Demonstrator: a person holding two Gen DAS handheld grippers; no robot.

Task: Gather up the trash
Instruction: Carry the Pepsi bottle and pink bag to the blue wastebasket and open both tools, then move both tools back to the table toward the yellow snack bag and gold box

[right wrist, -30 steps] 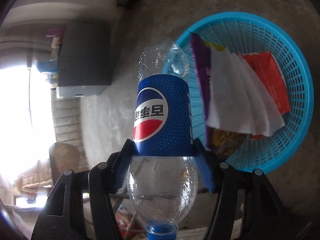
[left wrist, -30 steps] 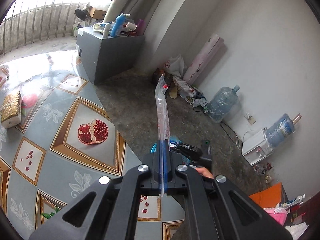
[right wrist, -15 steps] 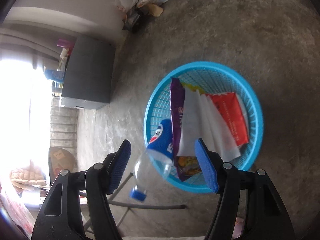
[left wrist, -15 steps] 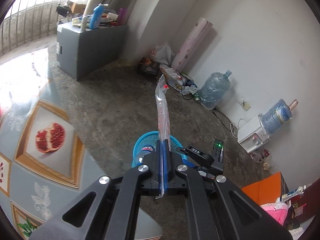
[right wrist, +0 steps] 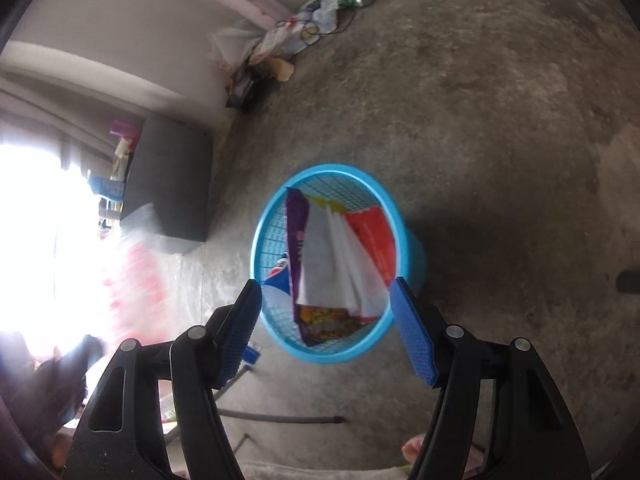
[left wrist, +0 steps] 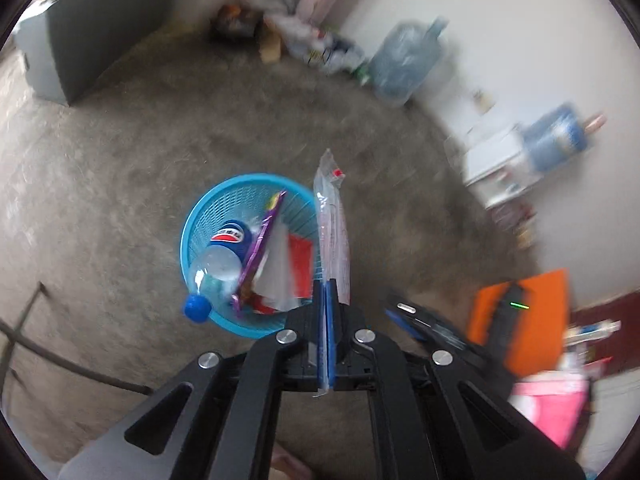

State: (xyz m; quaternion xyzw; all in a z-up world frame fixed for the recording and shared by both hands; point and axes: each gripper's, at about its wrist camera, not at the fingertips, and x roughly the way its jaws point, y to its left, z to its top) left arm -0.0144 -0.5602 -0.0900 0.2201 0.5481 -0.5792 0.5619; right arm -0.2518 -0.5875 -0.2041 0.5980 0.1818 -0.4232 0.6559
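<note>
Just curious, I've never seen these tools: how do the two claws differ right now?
The left claw is shut on a clear plastic bag, pinched flat between its blue pads; the right claw stands wide open and empty. The left claw sits beside the blue basket's rim, while the right frames the basket between its fingers. Both point down toward the basket.

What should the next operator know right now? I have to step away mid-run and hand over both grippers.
Left gripper: shut on a clear plastic bag, held above the near rim of the round blue mesh basket.
Right gripper: open, empty, above the basket.
In the basket: clear Pepsi bottle with blue cap, purple snack wrapper, white paper, red packet.
Done: bottle is in.
Left: drop the bag in.
</note>
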